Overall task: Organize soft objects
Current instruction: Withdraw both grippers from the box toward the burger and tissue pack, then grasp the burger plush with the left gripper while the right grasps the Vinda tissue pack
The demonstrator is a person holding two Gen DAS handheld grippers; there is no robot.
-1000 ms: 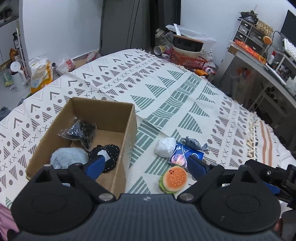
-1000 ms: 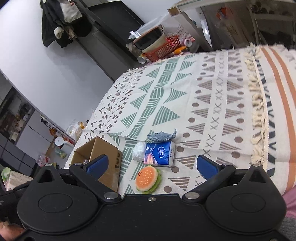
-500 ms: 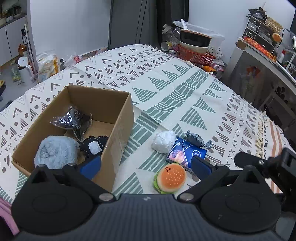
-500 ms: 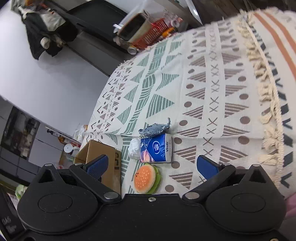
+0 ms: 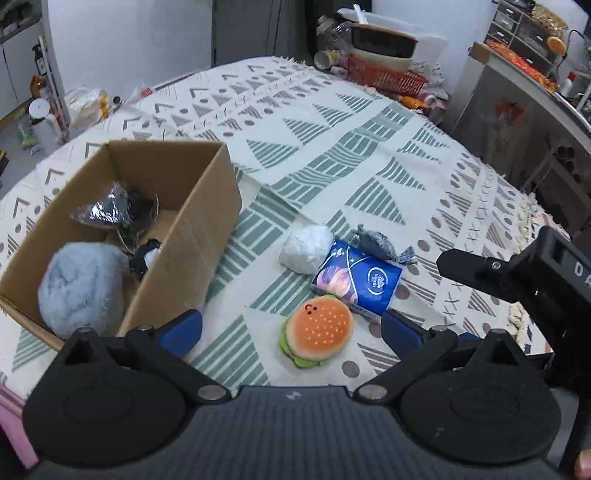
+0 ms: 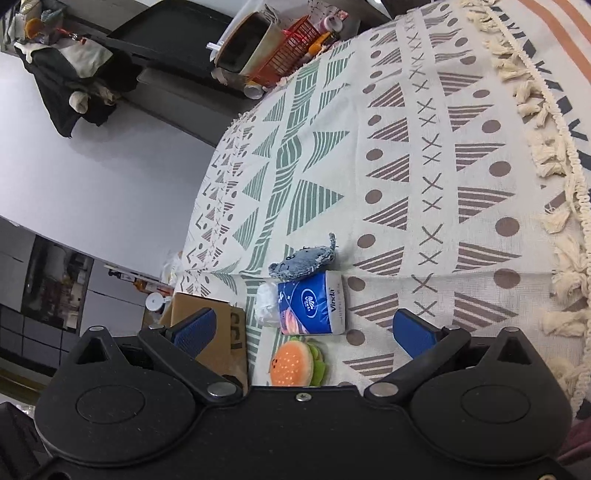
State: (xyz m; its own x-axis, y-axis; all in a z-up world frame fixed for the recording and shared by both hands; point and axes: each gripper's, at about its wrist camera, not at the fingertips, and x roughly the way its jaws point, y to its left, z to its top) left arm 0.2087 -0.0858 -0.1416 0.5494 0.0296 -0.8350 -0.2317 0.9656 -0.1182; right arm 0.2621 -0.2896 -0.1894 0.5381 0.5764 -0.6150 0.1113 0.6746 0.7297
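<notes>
A plush burger (image 5: 317,335) (image 6: 293,363) lies on the patterned cloth between the fingers of my open left gripper (image 5: 291,328), slightly ahead of them. Behind it rest a blue tissue pack (image 5: 357,281) (image 6: 312,302), a white wad (image 5: 306,248) (image 6: 266,304) and a small grey plush (image 5: 380,245) (image 6: 303,262). The cardboard box (image 5: 207,236) (image 6: 218,339) at left holds a pale blue fluffy ball (image 5: 79,288), a shiny black bag (image 5: 110,210) and a black-and-white item (image 5: 146,256). My right gripper (image 6: 303,328) is open above the tissue pack and burger, holding nothing.
The patterned cloth (image 5: 332,147) has a tasselled fringe (image 6: 546,155) on its right side. Past the far edge stand a red basket (image 5: 384,75) with bowls and a cluttered shelf unit (image 5: 524,33). The right gripper's black body (image 5: 535,280) juts in at the right of the left wrist view.
My left gripper has shifted right, from over the box edge to the burger. The right gripper has tilted and come nearer the tissue pack and burger. Both stay open.
</notes>
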